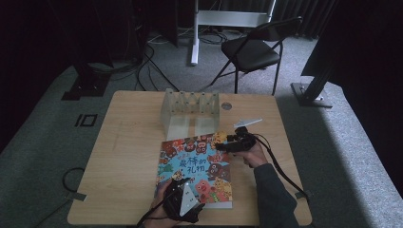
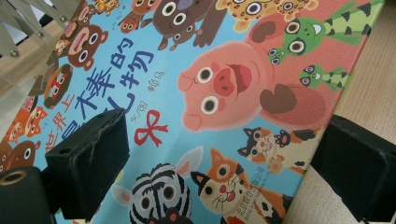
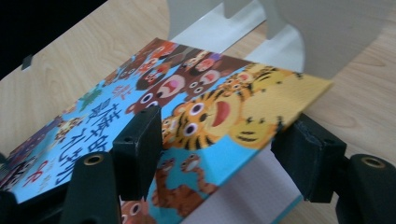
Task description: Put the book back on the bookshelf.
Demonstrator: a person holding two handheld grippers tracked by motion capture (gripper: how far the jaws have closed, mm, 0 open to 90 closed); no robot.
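I see the picture book (image 1: 196, 170) lying on the table (image 1: 123, 161) in front of the rack (image 1: 189, 110), my right gripper (image 3: 219, 149) with its jaws astride the lifted cover corner but not pressing it, my left gripper (image 2: 219, 163) standing wide over the near corner.

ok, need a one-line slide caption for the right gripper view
Right gripper straddling the raised cover corner of the picture book, with the rack on the table behind.
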